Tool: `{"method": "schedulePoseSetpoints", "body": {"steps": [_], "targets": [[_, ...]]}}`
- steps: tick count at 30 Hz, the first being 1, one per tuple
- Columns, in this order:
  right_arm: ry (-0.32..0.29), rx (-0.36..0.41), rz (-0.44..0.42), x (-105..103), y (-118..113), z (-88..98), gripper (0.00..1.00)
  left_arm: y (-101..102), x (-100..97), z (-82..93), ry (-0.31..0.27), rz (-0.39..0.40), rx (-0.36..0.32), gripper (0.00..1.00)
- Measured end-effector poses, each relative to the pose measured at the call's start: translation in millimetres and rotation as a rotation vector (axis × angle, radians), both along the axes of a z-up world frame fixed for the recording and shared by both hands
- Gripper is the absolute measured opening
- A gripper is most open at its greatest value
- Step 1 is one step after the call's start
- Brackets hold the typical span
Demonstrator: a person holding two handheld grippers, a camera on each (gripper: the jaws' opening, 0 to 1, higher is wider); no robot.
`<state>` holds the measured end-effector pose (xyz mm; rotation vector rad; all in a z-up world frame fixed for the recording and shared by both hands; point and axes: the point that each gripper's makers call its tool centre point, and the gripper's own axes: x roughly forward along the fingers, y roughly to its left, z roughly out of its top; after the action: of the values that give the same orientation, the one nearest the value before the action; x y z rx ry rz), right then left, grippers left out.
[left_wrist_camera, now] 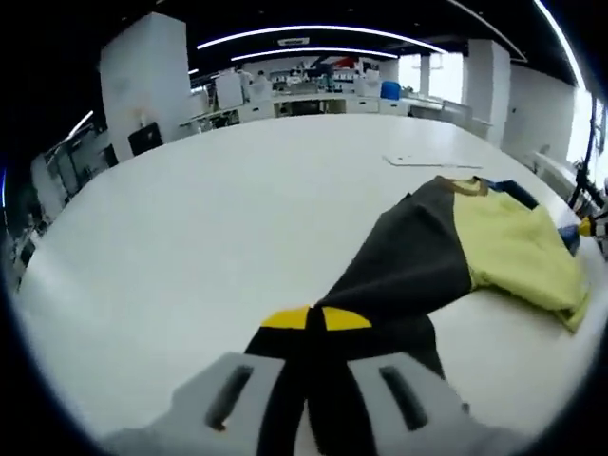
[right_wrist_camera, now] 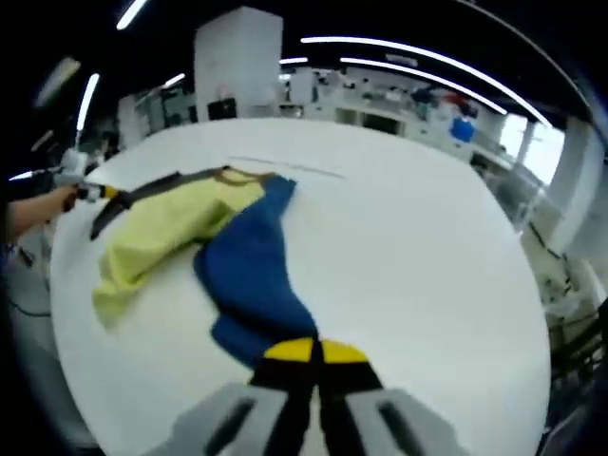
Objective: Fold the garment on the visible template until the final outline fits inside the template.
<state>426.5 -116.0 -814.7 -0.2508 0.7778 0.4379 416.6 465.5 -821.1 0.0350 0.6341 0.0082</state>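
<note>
A colour-block garment lies on the white table (left_wrist_camera: 237, 218), with a black part (left_wrist_camera: 399, 261), a yellow-green panel (left_wrist_camera: 513, 247) and a blue part (right_wrist_camera: 252, 271). My left gripper (left_wrist_camera: 315, 318) is shut on the garment's black fabric, which runs up from between its yellow-tipped jaws. My right gripper (right_wrist_camera: 315, 351) is shut on the end of the blue fabric. The left gripper (right_wrist_camera: 95, 193), held by a hand (right_wrist_camera: 33, 211), also appears at the left of the right gripper view, stretching a black strip. A faint template outline (left_wrist_camera: 427, 161) lies on the table beyond the collar (left_wrist_camera: 465, 187).
The round white table spreads wide to the left in the left gripper view and to the right (right_wrist_camera: 427, 256) in the right gripper view. Lab benches and shelves (left_wrist_camera: 313, 95) stand beyond the far edge. A white pillar (right_wrist_camera: 237, 62) rises behind.
</note>
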Motion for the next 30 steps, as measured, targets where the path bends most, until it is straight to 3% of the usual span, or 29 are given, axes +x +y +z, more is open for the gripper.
{"method": "schedulePoseSetpoints", "body": {"steps": [9, 20, 27, 29, 30], "targets": [[-0.003, -0.097, -0.094, 10.2, -45.5, -5.1, 0.0, 7.8, 3.2, -0.5, 0.007, 0.012, 0.009, 0.0], [-0.008, -0.233, -0.106, 19.4, -69.2, -13.6, 0.0, 23.1, 4.2, 0.7, 0.011, 0.041, 0.02, 0.0], [-0.003, -0.257, -0.088, 25.0, -69.2, -17.9, 0.0, 27.1, 4.5, 0.3, 0.014, 0.043, 0.021, 0.0], [-0.003, -0.231, -0.095, 25.2, -67.1, -18.2, 0.0, 27.0, 4.8, 1.6, 0.008, 0.025, 0.033, 0.0], [-0.001, -0.175, -0.109, 24.9, -61.8, -18.3, 0.0, 27.0, 2.8, 1.9, 0.011, 0.019, 0.045, 0.0]]}}
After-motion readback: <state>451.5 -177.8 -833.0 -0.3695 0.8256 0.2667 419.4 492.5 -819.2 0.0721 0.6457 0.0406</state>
